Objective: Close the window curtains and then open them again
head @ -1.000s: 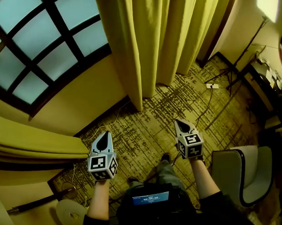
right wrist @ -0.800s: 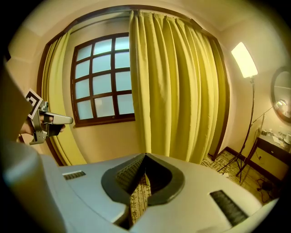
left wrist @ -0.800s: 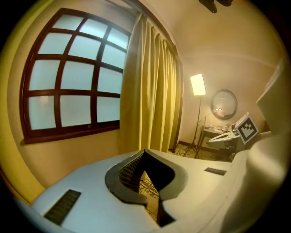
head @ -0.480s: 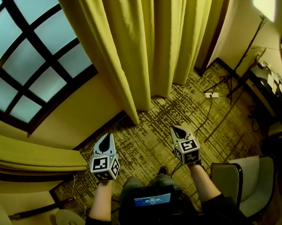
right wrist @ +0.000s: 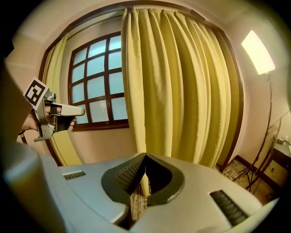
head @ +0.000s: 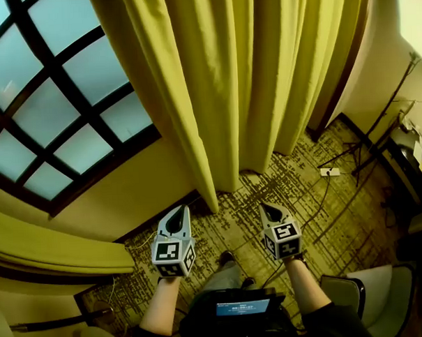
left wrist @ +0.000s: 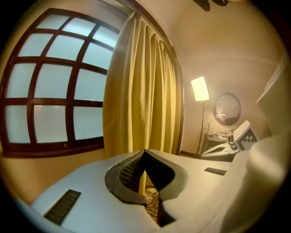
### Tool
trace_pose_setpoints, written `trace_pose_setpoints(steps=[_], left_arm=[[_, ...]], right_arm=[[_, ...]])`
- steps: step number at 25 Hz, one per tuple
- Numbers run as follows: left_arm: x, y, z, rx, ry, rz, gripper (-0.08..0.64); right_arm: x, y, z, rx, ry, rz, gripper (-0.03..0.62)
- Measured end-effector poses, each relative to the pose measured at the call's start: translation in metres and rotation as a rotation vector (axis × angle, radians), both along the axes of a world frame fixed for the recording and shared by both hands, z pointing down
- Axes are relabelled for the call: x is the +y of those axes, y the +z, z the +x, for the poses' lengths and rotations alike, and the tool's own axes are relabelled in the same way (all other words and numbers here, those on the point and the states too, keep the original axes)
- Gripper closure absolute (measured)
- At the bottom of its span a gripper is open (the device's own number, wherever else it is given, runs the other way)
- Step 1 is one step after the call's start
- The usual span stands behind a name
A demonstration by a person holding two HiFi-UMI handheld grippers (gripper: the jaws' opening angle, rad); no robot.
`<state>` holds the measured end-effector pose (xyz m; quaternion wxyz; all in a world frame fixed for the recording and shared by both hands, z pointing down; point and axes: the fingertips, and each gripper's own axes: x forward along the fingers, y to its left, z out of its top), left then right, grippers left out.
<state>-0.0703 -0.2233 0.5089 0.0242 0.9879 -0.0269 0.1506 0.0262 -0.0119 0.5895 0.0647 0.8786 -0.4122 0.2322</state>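
The grid-paned window [head: 49, 129] fills the far left, its panes uncovered. A yellow curtain [head: 249, 79] hangs in deep folds just right of it, down to the patterned carpet [head: 339, 221]; a second curtain [head: 53, 241] is bunched at the window's left edge. Both forearms reach forward side by side over the carpet, short of the hanging curtain. The left tongs [head: 177, 213] and the right tongs [head: 270, 209] point toward the curtain's hem and tilt slightly down. The left tongs [left wrist: 144, 153] are closed tip to tip and hold nothing, and so are the right tongs [right wrist: 145, 156]. Only the head view shows a chair [head: 370, 297] at near right and a power strip [head: 330, 172]. Only the left gripper view shows a round mirror [left wrist: 227, 108] beside the lit lamp [left wrist: 199, 88]. The right gripper view shows the curtain up to its rail.
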Motion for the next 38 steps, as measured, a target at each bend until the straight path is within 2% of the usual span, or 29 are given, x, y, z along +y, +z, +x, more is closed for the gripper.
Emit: trace_pose_setpoints(steps=[5, 8, 11, 12, 13, 16, 19, 22, 25, 28, 30, 32, 36, 38], left_arm=[[-0.023, -0.021, 0.055, 0.046, 0.004, -0.007, 0.549], [-0.048, -0.034, 0.085, 0.084, 0.006, 0.029, 0.549], [-0.071, -0.067, 0.121, 0.129, 0.006, 0.050, 0.549], [-0.077, -0.081, 0.133, 0.147, 0.014, 0.055, 0.498], [-0.083, -0.095, 0.145, 0.173, 0.022, 0.067, 0.418], [-0.097, -0.152, 0.175, 0.260, 0.039, 0.111, 0.295], [-0.106, -0.216, 0.202, 0.355, 0.052, 0.157, 0.199], [-0.106, -0.269, 0.222, 0.429, 0.046, 0.229, 0.141], [-0.108, -0.313, 0.243, 0.500, 0.018, 0.279, 0.114], [-0.108, -0.342, 0.260, 0.535, 0.012, 0.316, 0.112], [-0.109, -0.364, 0.266, 0.556, -0.026, 0.322, 0.113], [-0.111, -0.380, 0.274, 0.567, -0.065, 0.337, 0.112], [-0.122, -0.395, 0.298, 0.579, -0.114, 0.424, 0.098], [-0.128, -0.397, 0.305, 0.555, -0.171, 0.395, 0.091]], right_arm=[[-0.050, -0.017, 0.035, 0.023, -0.045, -0.015, 0.578], [-0.081, -0.029, 0.061, 0.059, -0.071, -0.009, 0.578], [-0.110, -0.048, 0.083, 0.096, -0.088, -0.008, 0.578], [-0.121, -0.055, 0.090, 0.113, -0.100, -0.006, 0.578], [-0.130, -0.060, 0.095, 0.126, -0.110, -0.007, 0.578], [-0.154, -0.073, 0.109, 0.155, -0.129, -0.001, 0.578], [-0.173, -0.089, 0.123, 0.176, -0.127, 0.008, 0.578], [-0.184, -0.102, 0.131, 0.190, -0.134, 0.018, 0.578], [-0.193, -0.111, 0.147, 0.216, -0.139, 0.047, 0.578], [-0.200, -0.117, 0.154, 0.208, -0.151, 0.052, 0.578], [-0.206, -0.123, 0.160, 0.215, -0.173, 0.048, 0.578], [-0.213, -0.128, 0.168, 0.235, -0.208, 0.058, 0.578], [-0.214, -0.141, 0.182, 0.240, -0.242, 0.068, 0.578], [-0.211, -0.142, 0.191, 0.245, -0.250, 0.064, 0.578]])
